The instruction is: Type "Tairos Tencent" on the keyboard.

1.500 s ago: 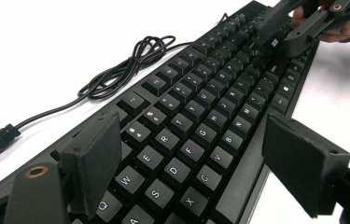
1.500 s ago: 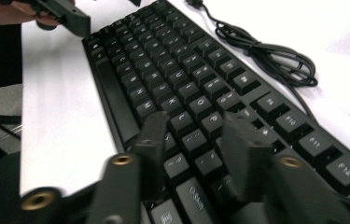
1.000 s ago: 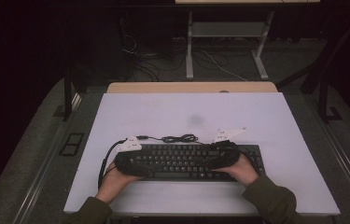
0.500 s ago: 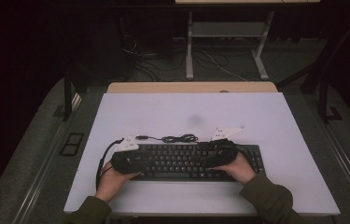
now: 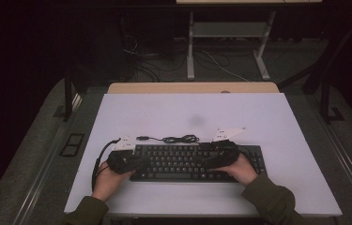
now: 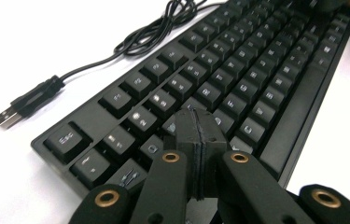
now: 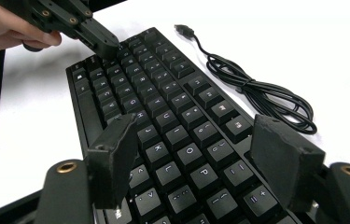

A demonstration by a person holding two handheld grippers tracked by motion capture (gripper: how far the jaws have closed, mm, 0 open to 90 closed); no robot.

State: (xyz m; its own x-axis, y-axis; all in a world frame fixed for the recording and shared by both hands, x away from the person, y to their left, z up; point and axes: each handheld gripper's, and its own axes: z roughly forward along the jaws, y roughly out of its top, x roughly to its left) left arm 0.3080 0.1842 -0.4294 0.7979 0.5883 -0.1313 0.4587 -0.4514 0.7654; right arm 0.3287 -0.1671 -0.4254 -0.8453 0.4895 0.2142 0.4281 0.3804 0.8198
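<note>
A black keyboard lies near the table's front edge, and its black cable is bunched just behind it. My left gripper hovers over the keyboard's left end. Its jaws have just been closing and now stand shut with nothing between them, tips just above the keys of the left-hand letter rows. My right gripper sits over the keyboard's right half. It is open, its pads apart above the keys and holding nothing. The left gripper shows at the far end of the right gripper view.
The cable's USB plug lies loose on the white tabletop behind the keyboard's left part. A second desk's legs and floor cables stand beyond the table's far edge. Both forearms reach in over the front edge.
The left hand has shifted slightly toward the keyboard's left end. The right hand and the keyboard have stayed where they were.
</note>
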